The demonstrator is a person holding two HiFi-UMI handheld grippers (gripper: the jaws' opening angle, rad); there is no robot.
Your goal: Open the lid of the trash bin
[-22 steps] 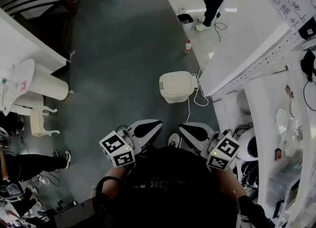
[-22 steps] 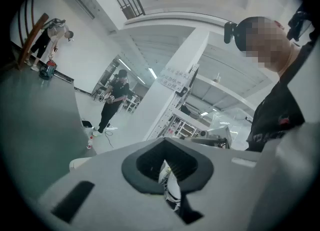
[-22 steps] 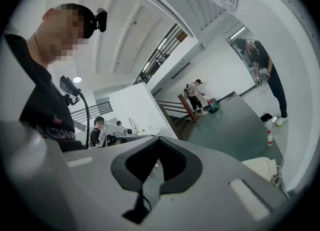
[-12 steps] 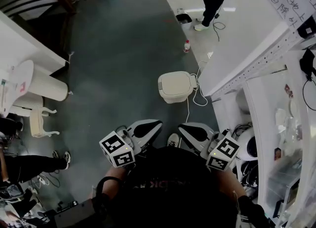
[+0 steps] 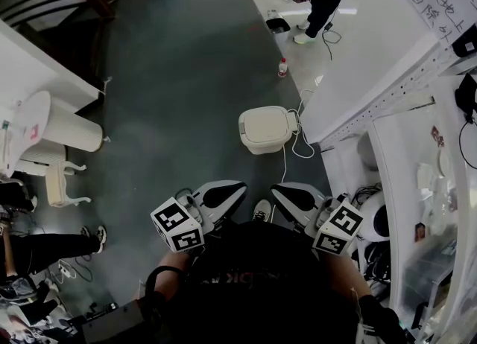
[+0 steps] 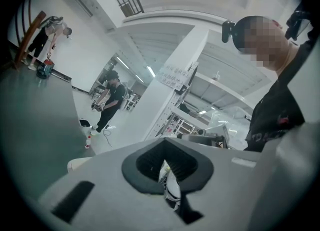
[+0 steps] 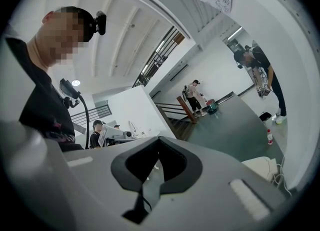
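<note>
Currently left gripper [image 5: 237, 188] and right gripper [image 5: 277, 192] hang closed and empty, short of the shut trash bin [image 5: 264, 128]

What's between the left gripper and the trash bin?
Just bare dark floor, seen in the head view; the left gripper is well short of the bin.

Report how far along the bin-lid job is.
Done: nothing yet; the lid lies flat on the trash bin. In hand: the left gripper and right gripper are held near the person's body, jaws together and empty, well short of the bin. Left: reach the bin, catch the lid's edge and lift it.
</note>
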